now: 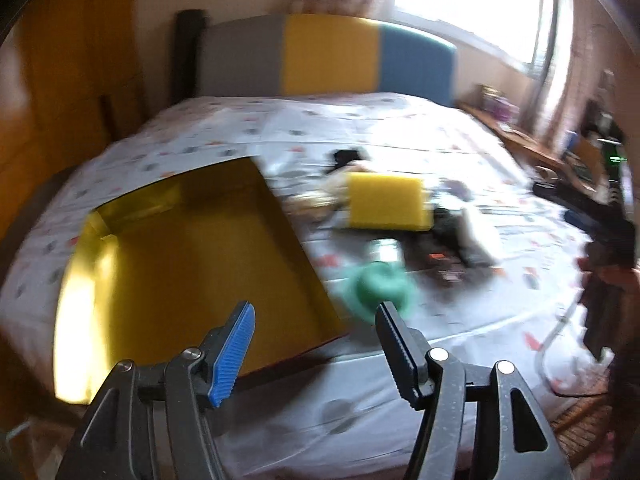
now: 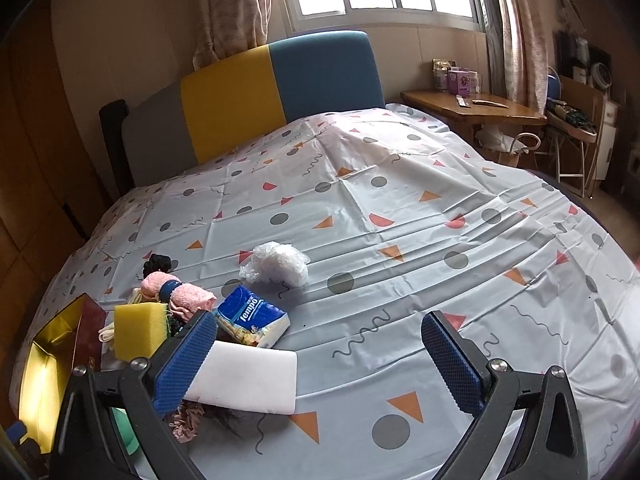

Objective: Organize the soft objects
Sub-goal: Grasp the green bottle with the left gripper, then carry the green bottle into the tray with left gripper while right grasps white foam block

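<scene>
Claws (image 1: pixel 316 320) (image 2: pixel 316 354) both agape and empty, yellow sponge (image 2: pixel 138 330), tissue pack (image 2: pixel 254 316) and white pad (image 2: pixel 248 380) crowded beside gold-lined box (image 1: pixel 180 264).

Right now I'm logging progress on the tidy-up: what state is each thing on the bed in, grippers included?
Left gripper: open, nothing between its fingers.
Right gripper: open, holding nothing.
Gold-lined box: open, looks empty.
Yellow sponge: on the bed, not boxed.
Tissue pack: sealed, lying tilted.
White foam block: lying flat.
Pink towel: rolled, banded.
Clear plastic bag: crumpled, apart from the pile.
</scene>
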`<state>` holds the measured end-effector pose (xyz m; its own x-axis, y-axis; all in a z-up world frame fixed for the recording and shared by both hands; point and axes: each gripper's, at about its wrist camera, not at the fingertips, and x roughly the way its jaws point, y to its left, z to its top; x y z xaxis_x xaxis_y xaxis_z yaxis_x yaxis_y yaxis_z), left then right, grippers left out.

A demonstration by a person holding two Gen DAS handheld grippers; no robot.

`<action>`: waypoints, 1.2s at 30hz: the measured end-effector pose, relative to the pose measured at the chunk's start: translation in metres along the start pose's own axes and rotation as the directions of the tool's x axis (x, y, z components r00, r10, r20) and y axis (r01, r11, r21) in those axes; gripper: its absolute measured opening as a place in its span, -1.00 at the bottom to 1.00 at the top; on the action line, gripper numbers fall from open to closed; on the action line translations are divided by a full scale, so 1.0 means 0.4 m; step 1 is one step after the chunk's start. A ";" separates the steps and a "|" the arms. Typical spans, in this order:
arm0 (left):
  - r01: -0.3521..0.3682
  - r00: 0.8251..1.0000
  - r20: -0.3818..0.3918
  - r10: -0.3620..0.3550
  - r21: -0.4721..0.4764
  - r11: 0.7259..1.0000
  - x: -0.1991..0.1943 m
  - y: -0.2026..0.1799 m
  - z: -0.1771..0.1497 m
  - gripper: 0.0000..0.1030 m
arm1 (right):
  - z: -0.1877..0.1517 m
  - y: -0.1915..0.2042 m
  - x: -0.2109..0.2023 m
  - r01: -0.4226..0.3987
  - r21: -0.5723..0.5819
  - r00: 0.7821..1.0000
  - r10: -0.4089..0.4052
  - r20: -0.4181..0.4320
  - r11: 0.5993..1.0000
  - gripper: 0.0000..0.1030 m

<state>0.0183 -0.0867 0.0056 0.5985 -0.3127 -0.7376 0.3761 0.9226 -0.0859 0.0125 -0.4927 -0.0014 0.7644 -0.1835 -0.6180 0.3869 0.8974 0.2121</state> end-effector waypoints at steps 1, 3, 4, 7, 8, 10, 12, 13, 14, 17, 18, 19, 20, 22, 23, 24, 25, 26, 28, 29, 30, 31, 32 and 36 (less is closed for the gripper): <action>0.047 0.999 -0.021 -0.047 0.011 0.999 0.012 -0.015 0.017 0.23 | 0.000 -0.001 0.000 -0.005 0.003 1.000 0.005 -0.002 1.000 1.00; 0.086 0.994 -0.071 -0.084 0.036 0.996 0.041 -0.043 0.043 0.24 | 0.000 -0.001 0.001 -0.010 0.005 1.000 0.010 -0.006 1.000 1.00; 0.090 0.993 -0.085 -0.086 0.050 0.995 0.053 -0.056 0.051 0.24 | -0.001 -0.001 0.002 -0.014 0.005 1.000 0.014 -0.009 1.000 1.00; 0.131 0.981 -0.155 -0.113 0.109 0.985 0.114 -0.109 0.078 0.24 | -0.001 0.001 0.003 -0.027 0.003 1.000 0.027 -0.014 1.000 1.00; 0.138 0.977 -0.180 -0.114 0.125 0.982 0.133 -0.122 0.084 0.23 | -0.001 0.003 0.003 -0.030 0.001 0.999 0.031 -0.015 1.000 1.00; 0.147 0.969 -0.220 -0.111 0.156 0.977 0.174 -0.144 0.100 0.23 | -0.001 0.004 0.005 -0.037 0.000 0.999 0.037 -0.019 0.999 1.00; 0.168 0.958 -0.261 -0.121 0.168 0.971 0.215 -0.164 0.119 0.23 | -0.001 0.005 0.005 -0.044 0.000 0.999 0.044 -0.021 0.999 1.00; 0.172 0.952 -0.281 -0.120 0.168 0.971 0.232 -0.163 0.125 0.23 | -0.001 0.004 0.005 -0.047 0.001 0.999 0.047 -0.022 0.999 1.00; 0.176 0.946 -0.303 -0.116 0.176 0.969 0.248 -0.168 0.130 0.23 | -0.001 0.004 0.006 -0.050 0.004 0.998 0.050 -0.024 0.999 1.00; 0.167 0.931 -0.354 -0.089 0.198 0.966 0.306 -0.180 0.136 0.21 | 0.000 -0.002 0.008 -0.057 0.014 0.998 0.057 -0.030 0.998 1.00; 0.165 0.921 -0.382 -0.075 0.210 0.964 0.329 -0.183 0.134 0.21 | 0.001 -0.002 0.011 -0.059 0.016 0.998 0.059 -0.034 0.998 1.00; 0.151 0.917 -0.394 -0.057 0.213 0.965 0.342 -0.183 0.131 0.21 | 0.001 -0.003 0.013 -0.061 0.019 0.997 0.062 -0.038 0.998 1.00; 0.122 0.914 -0.404 -0.023 0.220 0.968 0.358 -0.181 0.128 0.20 | 0.001 -0.003 0.014 -0.062 0.020 0.997 0.063 -0.040 0.998 1.00; 0.092 0.913 -0.409 0.009 0.227 0.969 0.377 -0.173 0.125 0.09 | 0.000 -0.003 0.017 -0.061 0.020 0.997 0.062 -0.044 0.998 1.00; 0.080 0.915 -0.402 0.018 0.226 0.971 0.379 -0.168 0.124 0.05 | -0.001 -0.003 0.020 -0.059 0.020 0.997 0.060 -0.049 0.998 1.00; 0.079 0.918 -0.395 0.018 0.226 0.971 0.378 -0.167 0.122 0.05 | -0.002 -0.003 0.025 -0.056 0.021 0.997 0.057 -0.057 0.998 1.00; 0.073 0.924 -0.381 0.025 0.239 0.968 0.374 -0.169 0.115 0.00 | -0.003 -0.005 0.030 -0.054 0.023 0.996 0.055 -0.065 0.998 1.00; 0.062 0.930 -0.365 0.038 0.257 0.964 0.369 -0.171 0.108 -0.08 | -0.004 -0.007 0.035 -0.051 0.029 0.996 0.053 -0.073 0.998 1.00; 0.050 0.946 -0.321 0.050 0.296 0.954 0.356 -0.176 0.089 -0.26 | -0.005 -0.012 0.039 -0.045 0.039 0.996 0.048 -0.081 0.998 1.00; 0.060 0.949 -0.314 0.036 0.292 0.955 0.350 -0.180 0.083 -0.27 | -0.005 -0.016 0.041 -0.042 0.045 0.995 0.046 -0.084 0.998 1.00; 0.075 0.951 -0.308 0.015 0.277 0.958 0.340 -0.179 0.078 -0.27 | -0.006 -0.020 0.043 -0.039 0.053 0.995 0.043 -0.088 0.998 1.00; 0.093 0.954 -0.298 -0.009 0.270 0.958 0.323 -0.183 0.068 -0.27 | -0.007 -0.024 0.044 -0.035 0.058 0.995 0.040 -0.091 0.998 1.00; 0.110 0.956 -0.293 -0.025 0.276 0.955 0.311 -0.190 0.059 -0.27 | -0.008 -0.028 0.047 -0.030 0.066 0.995 0.036 -0.095 0.997 1.00; 0.193 0.957 -0.264 -0.118 0.280 0.940 0.260 -0.220 0.032 -0.27 | -0.011 -0.035 0.056 -0.027 0.081 0.993 0.037 -0.117 0.996 1.00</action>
<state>0.0564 -0.2034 -0.0552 0.3417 -0.3483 -0.8729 0.6676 0.7437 -0.0354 0.0218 -0.5074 -0.0215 0.7128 -0.1024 -0.6939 0.4062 0.8668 0.2893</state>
